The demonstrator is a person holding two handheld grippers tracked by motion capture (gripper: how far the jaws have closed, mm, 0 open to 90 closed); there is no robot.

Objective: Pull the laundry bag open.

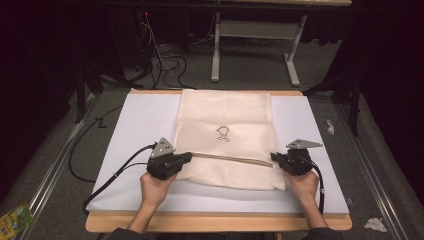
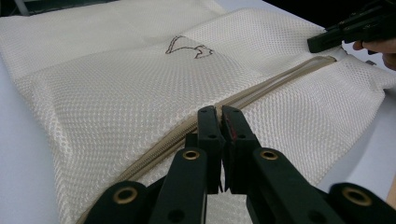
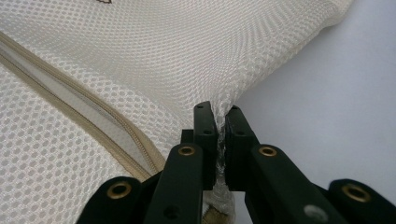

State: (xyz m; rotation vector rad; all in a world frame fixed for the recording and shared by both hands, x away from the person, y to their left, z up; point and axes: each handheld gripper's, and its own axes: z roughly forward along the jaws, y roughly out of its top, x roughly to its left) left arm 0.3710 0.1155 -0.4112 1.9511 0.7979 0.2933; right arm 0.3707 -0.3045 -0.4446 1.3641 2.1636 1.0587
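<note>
High view, cream mesh bag, small outline logo, unreadable.

You have a cream mesh laundry bag with a tan zipper running across it and a small dark outline emblem at its middle, lying flat on the white board, its near corners lifted slightly where they are pinched.
</note>
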